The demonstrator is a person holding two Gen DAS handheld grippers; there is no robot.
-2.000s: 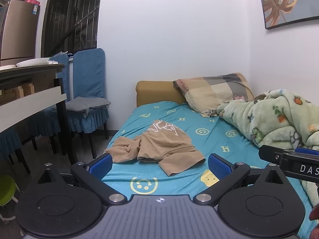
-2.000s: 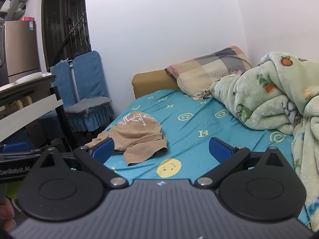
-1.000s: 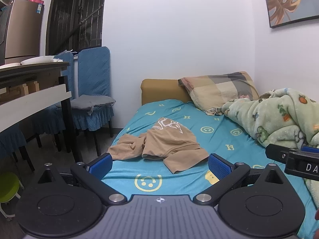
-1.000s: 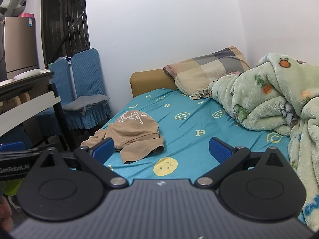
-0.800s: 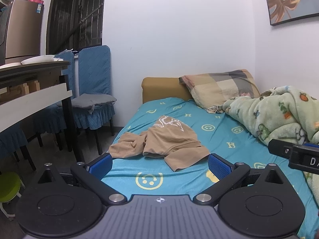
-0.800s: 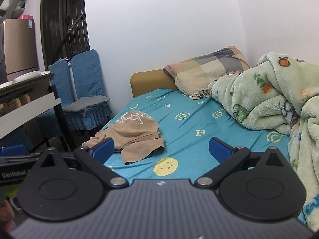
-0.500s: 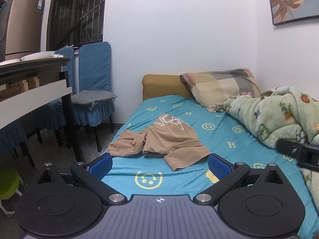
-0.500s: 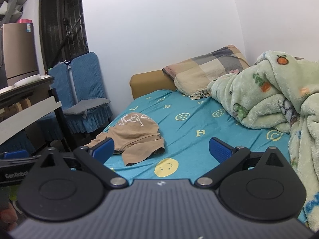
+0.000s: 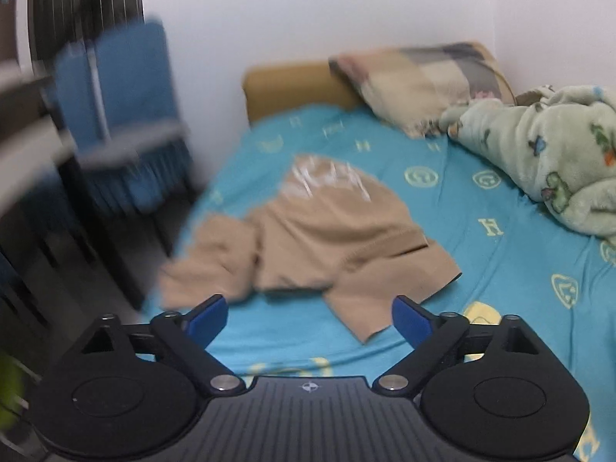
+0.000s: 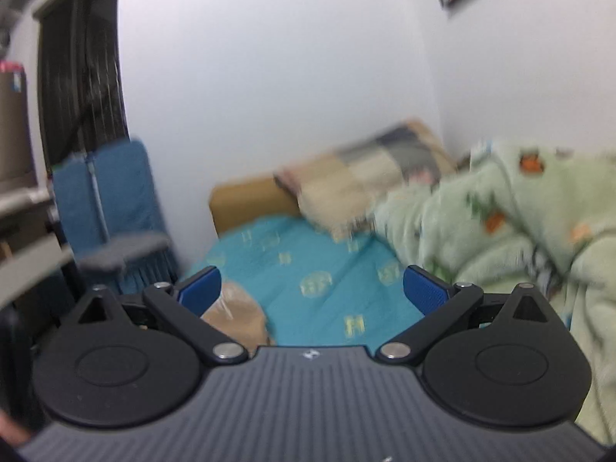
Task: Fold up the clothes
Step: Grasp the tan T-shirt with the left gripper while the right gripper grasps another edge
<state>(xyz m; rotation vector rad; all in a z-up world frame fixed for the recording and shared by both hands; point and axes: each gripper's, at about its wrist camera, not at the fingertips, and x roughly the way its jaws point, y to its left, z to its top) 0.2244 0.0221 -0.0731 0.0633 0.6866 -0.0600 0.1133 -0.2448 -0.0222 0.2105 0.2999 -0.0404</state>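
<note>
Bed (image 9: 481,261): nearer in my left view than a moment ago.
Tan shirt (image 9: 327,238): crumpled on the sheet's near-left part, larger now.
Left gripper (image 9: 310,317): wide, empty, tilted lower.
Right gripper (image 10: 310,288): wide, empty, raised; shirt mostly hidden.

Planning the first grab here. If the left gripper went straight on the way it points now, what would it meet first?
Most likely the tan garment: the left gripper, jaws open, points at its near hem on the blue bedsheet. Depth is unclear, so it might touch the sheet just short of the cloth.
</note>
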